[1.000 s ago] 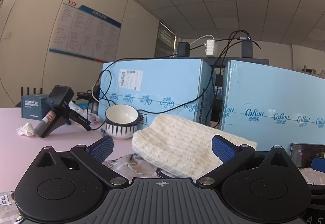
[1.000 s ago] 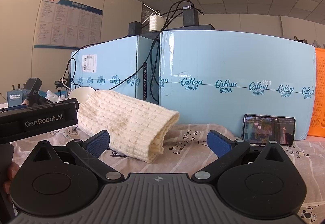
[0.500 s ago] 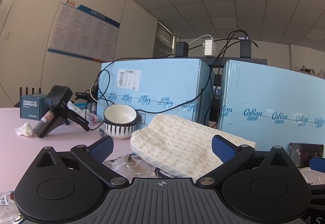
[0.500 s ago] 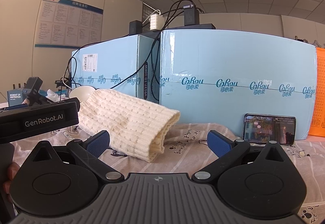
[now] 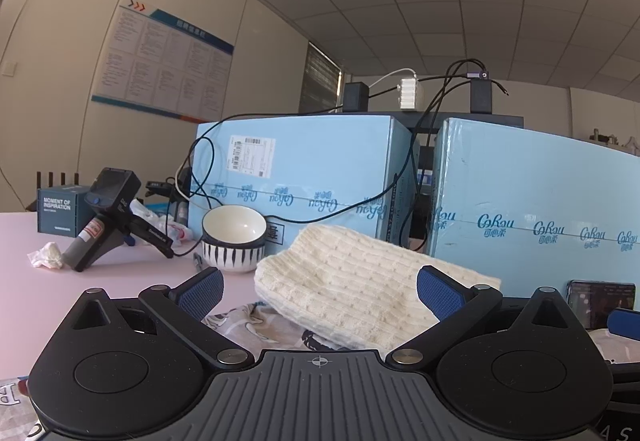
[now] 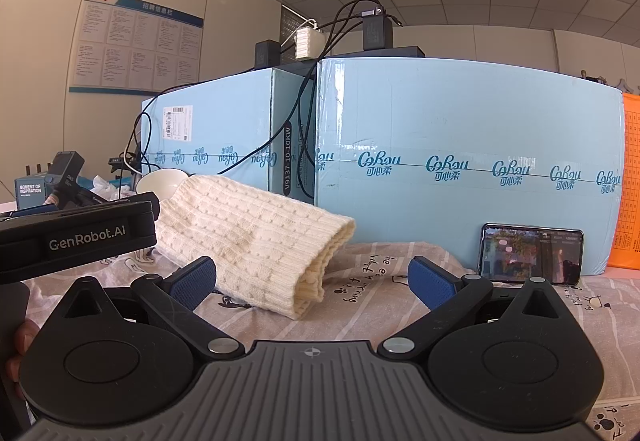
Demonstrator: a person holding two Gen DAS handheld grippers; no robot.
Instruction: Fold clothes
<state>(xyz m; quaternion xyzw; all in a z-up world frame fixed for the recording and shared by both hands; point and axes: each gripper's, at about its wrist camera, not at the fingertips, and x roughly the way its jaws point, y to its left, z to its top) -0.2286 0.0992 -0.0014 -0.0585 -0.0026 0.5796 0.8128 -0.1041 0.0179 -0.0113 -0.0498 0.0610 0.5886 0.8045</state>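
A cream knitted sweater [image 5: 360,281] lies folded into a thick bundle on a printed cloth [image 5: 256,325], straight ahead of my left gripper [image 5: 318,293]. That gripper is open, its blue pads wide apart and holding nothing. In the right wrist view the same sweater [image 6: 256,237] sits ahead and to the left, its folded edge facing me. My right gripper [image 6: 312,283] is open too, empty, hovering over the printed cloth [image 6: 376,289]. The left gripper's black body [image 6: 76,241] crosses the left of that view, with a hand [image 6: 20,345] under it.
Two tall light-blue cartons [image 6: 460,161] wall off the back, with cables and chargers on top. A phone [image 6: 530,259] leans against the right carton. On the pink table [image 5: 120,273] stand a striped bowl [image 5: 234,241], a black handheld device [image 5: 108,217], a crumpled tissue and a dark box.
Both views drift slightly, the scene sliding a little lower and left in the frames. The sweater lies as before and both grippers stay open.
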